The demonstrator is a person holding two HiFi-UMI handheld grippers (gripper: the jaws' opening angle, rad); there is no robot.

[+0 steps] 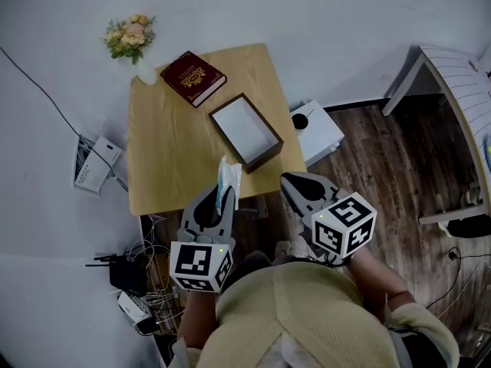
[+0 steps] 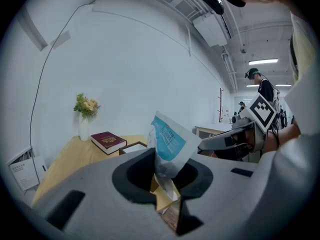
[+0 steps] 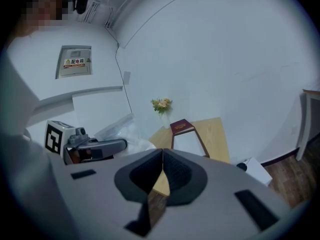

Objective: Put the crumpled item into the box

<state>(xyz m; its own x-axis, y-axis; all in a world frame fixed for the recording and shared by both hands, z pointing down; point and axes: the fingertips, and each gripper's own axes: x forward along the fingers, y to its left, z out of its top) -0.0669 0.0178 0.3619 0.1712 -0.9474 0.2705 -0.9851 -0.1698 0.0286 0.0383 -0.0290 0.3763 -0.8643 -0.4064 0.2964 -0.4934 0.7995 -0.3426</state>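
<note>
My left gripper [image 1: 219, 202] is shut on a crumpled white and blue packet [image 1: 228, 183], held upright just off the near edge of the wooden table [image 1: 165, 156]. The packet [image 2: 169, 143] sticks up from between the closed jaws in the left gripper view. An open dark-rimmed box [image 1: 245, 131] with a white inside lies on the table beyond the packet; it also shows as the box [image 3: 189, 143] in the right gripper view. My right gripper [image 1: 295, 184] is shut and empty, near the table's front right corner.
A dark red book [image 1: 192, 77] and a white vase of flowers [image 1: 133, 44] stand at the table's far side. A white device [image 1: 315, 129] sits on the floor right of the table. Cables and a router [image 1: 123, 271] lie at the left.
</note>
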